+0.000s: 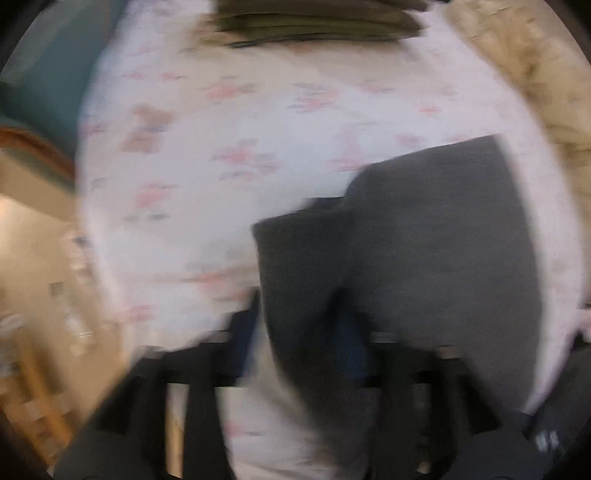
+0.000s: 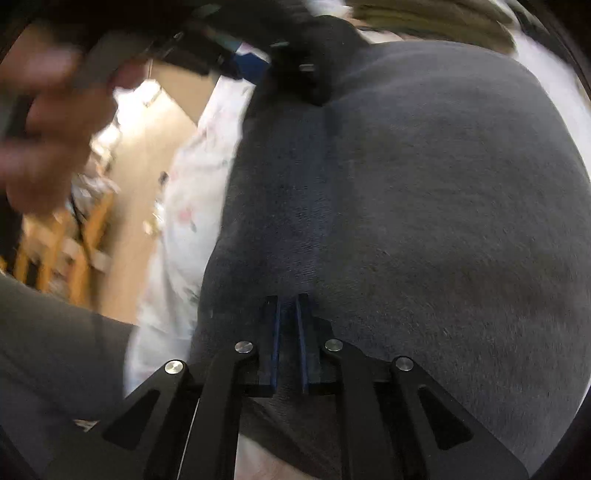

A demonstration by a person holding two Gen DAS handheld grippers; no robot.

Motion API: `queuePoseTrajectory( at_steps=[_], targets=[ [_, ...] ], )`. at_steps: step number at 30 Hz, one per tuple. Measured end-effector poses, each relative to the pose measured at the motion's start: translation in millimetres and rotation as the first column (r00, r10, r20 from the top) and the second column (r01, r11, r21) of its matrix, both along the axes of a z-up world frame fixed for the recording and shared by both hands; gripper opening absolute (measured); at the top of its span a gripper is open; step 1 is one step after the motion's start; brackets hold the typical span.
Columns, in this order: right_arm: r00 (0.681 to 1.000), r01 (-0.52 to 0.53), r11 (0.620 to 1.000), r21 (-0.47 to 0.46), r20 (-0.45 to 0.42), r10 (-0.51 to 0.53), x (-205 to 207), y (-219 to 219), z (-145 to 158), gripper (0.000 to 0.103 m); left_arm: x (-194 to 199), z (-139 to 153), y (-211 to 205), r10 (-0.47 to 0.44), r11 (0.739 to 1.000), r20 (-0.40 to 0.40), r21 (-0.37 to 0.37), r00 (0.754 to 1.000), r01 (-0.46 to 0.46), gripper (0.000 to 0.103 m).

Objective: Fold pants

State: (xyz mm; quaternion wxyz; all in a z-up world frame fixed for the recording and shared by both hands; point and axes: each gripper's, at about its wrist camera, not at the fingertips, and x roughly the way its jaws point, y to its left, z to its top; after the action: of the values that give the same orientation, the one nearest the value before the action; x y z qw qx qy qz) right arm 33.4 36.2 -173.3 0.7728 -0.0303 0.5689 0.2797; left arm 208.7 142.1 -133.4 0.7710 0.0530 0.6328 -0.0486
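Dark grey pants (image 2: 424, 206) lie on a white sheet (image 1: 229, 155) with pink flowers, near olive-green folded cloth (image 1: 317, 22).

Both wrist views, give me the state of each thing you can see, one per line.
Grey pants: lying on the bed, pinched at one edge.
Right gripper: jaws shut on the pants.
Left gripper: jaws open, pants fabric hanging between them.
Olive clothes stack: folded, on the floral bedsheet.
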Motion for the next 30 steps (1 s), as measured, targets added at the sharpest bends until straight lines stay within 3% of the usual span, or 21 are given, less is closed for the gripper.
queuePoseTrajectory(
  at_steps=[2,5,6,7,8,9,14,16,20,22,26,29,30],
  targets=[
    [0.999,-0.014,0.999,-0.045,0.033,0.016,-7,7,-1,0.008,-2,16,9,0.046,0.998,0.085,0.037,0.995,-0.049,0.058],
    [1.0,-0.007,0.999,-0.036,0.014,0.008,-8,4,-1,0.008,-3,42,14,0.077,0.989,0.18,-0.142,0.981,-0.052,0.054],
    [1.0,-0.012,0.999,-0.031,0.008,0.012,-8,4,-1,0.008,-3,43,11,0.071,0.982,0.188,-0.183,0.98,-0.036,0.054],
    [1.0,-0.015,0.999,-0.029,0.004,0.015,-8,4,-2,0.008,-2,38,4,0.049,0.982,0.174,-0.189,0.983,-0.016,0.046],
    [1.0,-0.014,0.999,-0.029,0.003,0.014,-5,-1,0,0.008,1,28,-6,0.006,0.987,0.146,-0.16,0.989,0.017,0.038],
    [1.0,-0.012,0.999,-0.032,0.001,0.012,-7,-1,1,0.008,3,16,-15,-0.025,0.995,0.132,-0.096,0.991,0.038,0.037],
    [0.996,-0.04,0.999,-0.011,-0.08,0.039,-16,-7,10,0.008,14,-27,-37,-0.114,0.989,0.071,0.1,0.991,0.106,0.039],
    [0.994,-0.04,0.999,0.018,-0.1,0.042,-28,-25,24,0.008,13,-28,-44,-0.123,0.984,0.071,0.134,0.99,0.113,0.039],
    [0.99,0.118,0.989,0.093,0.067,-0.124,-42,-86,80,0.008,13,-26,-46,-0.131,0.984,0.067,0.133,0.989,0.122,0.036],
    [0.973,0.205,0.977,0.059,0.1,-0.21,-36,-109,85,0.009,12,-24,-44,-0.141,0.983,0.067,0.127,0.988,0.132,0.036],
    [0.962,0.271,0.958,-0.094,-0.02,-0.274,-19,-122,23,0.006,15,-25,-42,-0.153,0.984,0.066,0.103,0.986,0.146,0.039],
    [0.958,0.286,0.943,-0.171,0.033,-0.285,-2,-116,-2,0.001,10,-23,-50,-0.19,0.974,0.086,0.145,0.978,0.176,0.039],
    [0.953,0.3,0.94,-0.162,0.01,-0.303,5,-117,-4,0.001,9,-24,-52,-0.206,0.968,0.092,0.167,0.974,0.189,0.039]
  ],
)
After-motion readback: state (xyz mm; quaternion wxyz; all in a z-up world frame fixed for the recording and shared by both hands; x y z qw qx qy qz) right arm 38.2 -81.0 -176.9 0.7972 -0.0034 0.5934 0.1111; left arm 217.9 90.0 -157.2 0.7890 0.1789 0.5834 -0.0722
